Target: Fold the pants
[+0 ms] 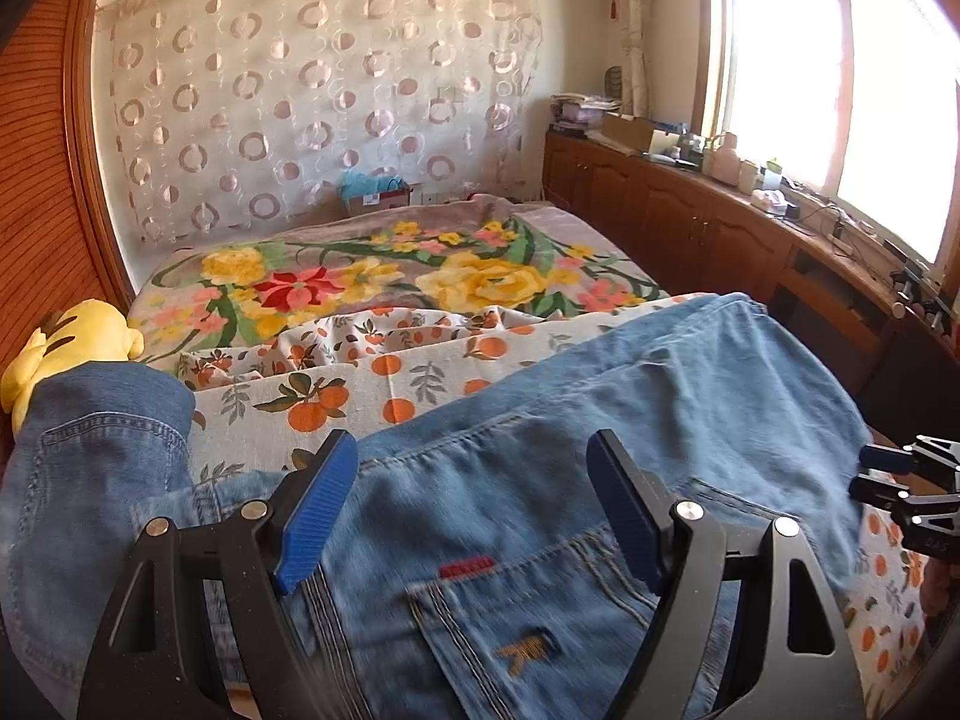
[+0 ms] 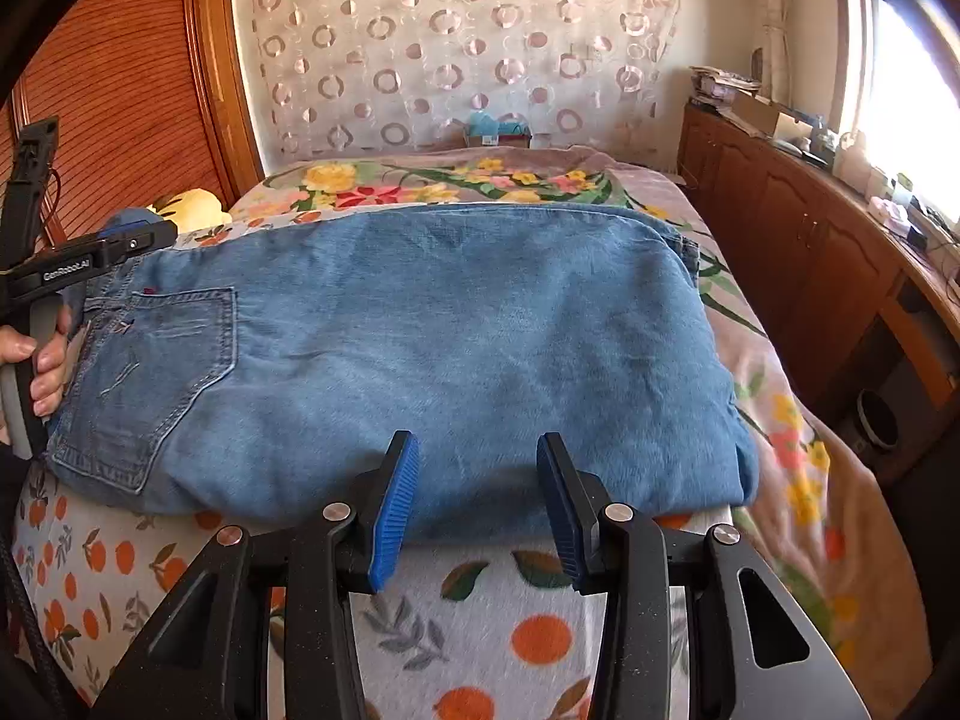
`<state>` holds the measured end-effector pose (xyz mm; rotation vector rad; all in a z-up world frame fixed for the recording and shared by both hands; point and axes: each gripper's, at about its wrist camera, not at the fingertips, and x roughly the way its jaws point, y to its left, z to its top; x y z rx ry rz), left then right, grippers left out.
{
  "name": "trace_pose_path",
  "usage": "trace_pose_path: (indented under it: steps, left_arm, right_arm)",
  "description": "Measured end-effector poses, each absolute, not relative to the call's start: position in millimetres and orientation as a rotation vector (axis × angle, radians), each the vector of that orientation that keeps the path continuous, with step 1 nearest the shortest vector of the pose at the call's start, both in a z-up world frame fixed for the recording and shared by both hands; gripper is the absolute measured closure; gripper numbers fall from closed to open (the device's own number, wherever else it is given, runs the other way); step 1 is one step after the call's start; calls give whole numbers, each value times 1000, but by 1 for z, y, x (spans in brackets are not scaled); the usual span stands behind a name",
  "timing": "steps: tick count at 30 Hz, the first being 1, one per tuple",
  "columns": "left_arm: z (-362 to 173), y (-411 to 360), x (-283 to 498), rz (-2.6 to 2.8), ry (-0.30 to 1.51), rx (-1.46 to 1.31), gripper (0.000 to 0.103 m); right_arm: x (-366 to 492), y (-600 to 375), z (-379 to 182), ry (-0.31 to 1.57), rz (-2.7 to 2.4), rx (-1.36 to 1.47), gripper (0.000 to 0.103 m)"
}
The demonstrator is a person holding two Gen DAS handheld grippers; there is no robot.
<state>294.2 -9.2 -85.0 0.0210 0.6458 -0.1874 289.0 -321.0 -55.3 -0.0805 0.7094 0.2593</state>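
Blue jeans (image 2: 456, 324) lie folded across the bed, back pocket (image 2: 150, 372) toward the left. My right gripper (image 2: 477, 450) hovers over the jeans' near edge with its jaws partly apart; no cloth is pinched between the blue pads (image 2: 393, 510). My left gripper (image 1: 471, 456) stands wide open above the waistband and pocket (image 1: 510, 648) of the jeans (image 1: 600, 420), holding nothing. In the right wrist view the left gripper (image 2: 129, 237) shows at the jeans' left end, with a hand (image 2: 36, 360) on its handle. The right gripper (image 1: 888, 480) appears at the right edge of the left wrist view.
An orange-print sheet (image 2: 480, 618) covers the near part of the bed, with a floral blanket (image 1: 372, 276) behind it. A yellow plush toy (image 1: 66, 342) sits at the left by the wooden wardrobe (image 2: 120, 90). Wooden cabinets (image 1: 690, 222) with clutter run along the right under the window.
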Motion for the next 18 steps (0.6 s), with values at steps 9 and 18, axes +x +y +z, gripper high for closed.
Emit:
trace_pose_path:
  steps: [9,18]
  left_arm:
    - [-72,-34,244,-222,629,55,23]
    - [-89,-56,210,-261,661,85,23]
  right_arm:
    - [247,-312,-65,705,271,-57,60]
    - [246,-313,-68,722,261,-35,60]
